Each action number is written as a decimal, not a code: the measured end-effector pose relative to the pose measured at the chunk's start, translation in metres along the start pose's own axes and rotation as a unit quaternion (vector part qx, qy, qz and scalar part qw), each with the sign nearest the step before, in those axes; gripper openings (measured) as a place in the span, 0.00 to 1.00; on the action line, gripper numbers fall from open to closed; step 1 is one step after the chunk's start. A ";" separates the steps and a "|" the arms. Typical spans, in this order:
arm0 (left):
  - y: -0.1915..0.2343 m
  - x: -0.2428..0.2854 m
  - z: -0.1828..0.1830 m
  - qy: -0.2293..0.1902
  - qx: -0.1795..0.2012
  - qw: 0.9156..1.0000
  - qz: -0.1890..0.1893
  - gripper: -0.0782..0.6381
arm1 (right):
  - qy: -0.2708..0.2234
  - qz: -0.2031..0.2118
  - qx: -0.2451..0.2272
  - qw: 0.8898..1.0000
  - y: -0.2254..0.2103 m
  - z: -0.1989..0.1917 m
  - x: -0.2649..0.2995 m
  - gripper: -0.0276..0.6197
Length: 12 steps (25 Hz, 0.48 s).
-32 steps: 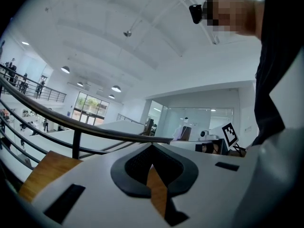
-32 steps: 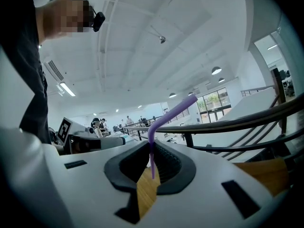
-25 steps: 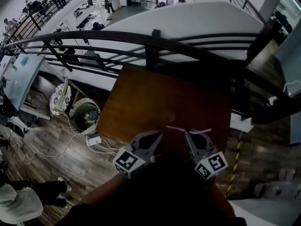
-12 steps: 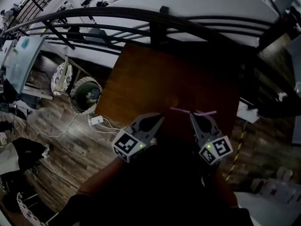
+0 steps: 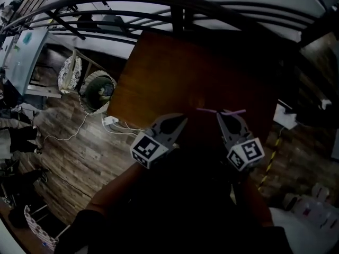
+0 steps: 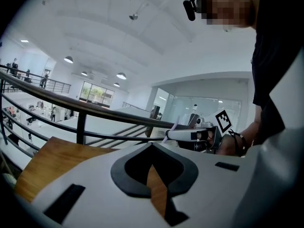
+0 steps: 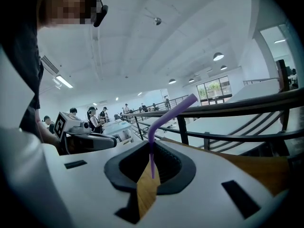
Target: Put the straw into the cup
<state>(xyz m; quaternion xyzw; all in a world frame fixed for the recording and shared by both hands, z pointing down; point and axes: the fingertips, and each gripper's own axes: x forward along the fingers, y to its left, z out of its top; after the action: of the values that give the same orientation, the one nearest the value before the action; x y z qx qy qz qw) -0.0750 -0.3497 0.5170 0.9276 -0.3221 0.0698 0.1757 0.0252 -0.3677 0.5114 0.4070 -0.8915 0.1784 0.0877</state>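
A purple bendy straw (image 7: 164, 120) stands between the jaws of my right gripper (image 7: 151, 148), which is shut on its lower end; the bent top leans up and right. From the head view the straw (image 5: 220, 110) lies crosswise at the tip of the right gripper (image 5: 223, 115), above the near part of the brown wooden table (image 5: 185, 73). My left gripper (image 5: 181, 119) hovers level beside it, to the left, its jaws closed together with nothing between them (image 6: 153, 148). No cup shows in any view.
A dark metal railing (image 5: 180, 4) runs along the table's far edge. Below and left of the table, round baskets (image 5: 98, 89) and a white cable lie on a wooden floor. A person's dark sleeves fill the bottom of the head view.
The head view has tipped further down, so the table and railing sit higher in the picture. Both grippers keep their places side by side, and the straw stays in the right one.
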 end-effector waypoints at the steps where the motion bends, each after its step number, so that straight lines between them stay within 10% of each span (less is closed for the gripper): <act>1: 0.002 0.004 -0.005 0.005 0.003 1.000 -0.003 0.12 | 0.003 -0.001 -0.002 1.000 -0.003 -0.005 0.003 0.10; 12: 0.018 0.025 -0.049 0.031 -0.002 1.000 -0.004 0.12 | 0.044 -0.012 0.002 0.999 -0.027 -0.058 0.024 0.10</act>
<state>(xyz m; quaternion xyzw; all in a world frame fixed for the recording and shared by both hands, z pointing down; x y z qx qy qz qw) -0.0673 -0.3594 0.5738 0.9258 -0.3133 0.0971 0.1879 0.0306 -0.3778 0.5789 0.4095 -0.8815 0.1971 0.1278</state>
